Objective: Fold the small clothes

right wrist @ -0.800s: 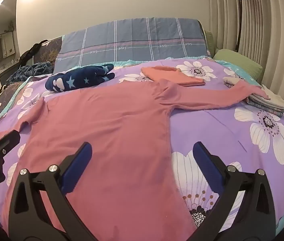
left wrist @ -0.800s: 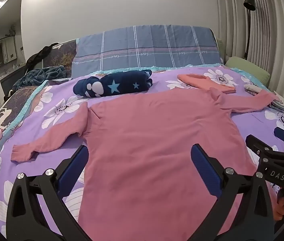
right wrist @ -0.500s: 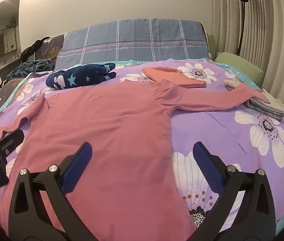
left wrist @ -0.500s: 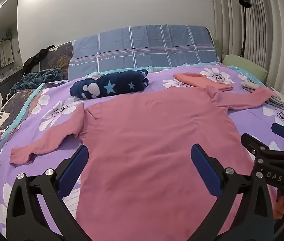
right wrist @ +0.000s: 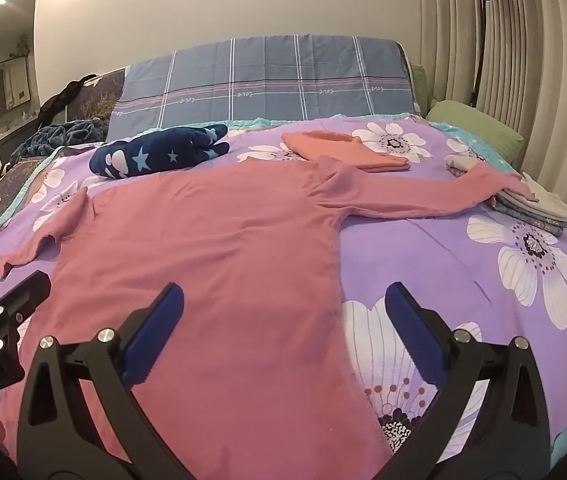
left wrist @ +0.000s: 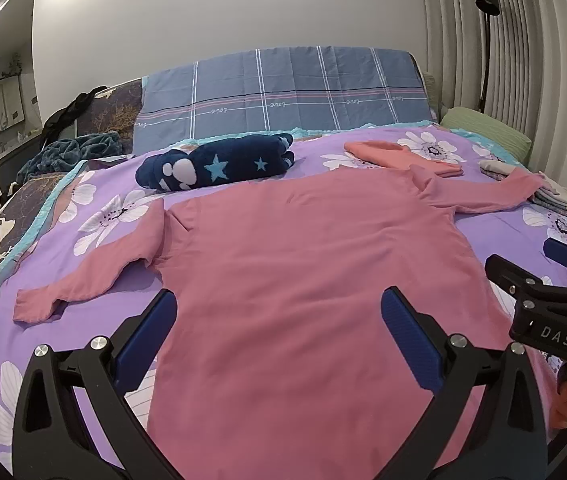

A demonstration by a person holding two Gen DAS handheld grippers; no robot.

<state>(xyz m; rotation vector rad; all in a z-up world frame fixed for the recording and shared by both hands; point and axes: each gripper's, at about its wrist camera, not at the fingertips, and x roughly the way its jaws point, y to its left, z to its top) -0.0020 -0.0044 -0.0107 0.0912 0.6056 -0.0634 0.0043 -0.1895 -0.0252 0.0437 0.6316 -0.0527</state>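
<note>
A pink long-sleeved shirt (left wrist: 307, 264) lies flat on the purple flowered bedspread (left wrist: 83, 248), sleeves spread to both sides; it also shows in the right wrist view (right wrist: 211, 248). My left gripper (left wrist: 279, 312) is open and empty, above the shirt's lower body. My right gripper (right wrist: 283, 304) is open and empty, above the shirt's right side seam. The right gripper also shows at the right edge of the left wrist view (left wrist: 523, 268). The left gripper shows at the left edge of the right wrist view (right wrist: 3, 276).
A folded navy star-print garment (left wrist: 219, 162) and a folded salmon garment (left wrist: 399, 152) lie beyond the shirt. A stack of folded clothes (right wrist: 531, 204) sits at the right under the sleeve end. Plaid pillows (left wrist: 283, 92) and a green pillow (right wrist: 475, 132) line the headboard.
Both grippers have risen and drawn back slightly, staying open. The shirt has not moved.
</note>
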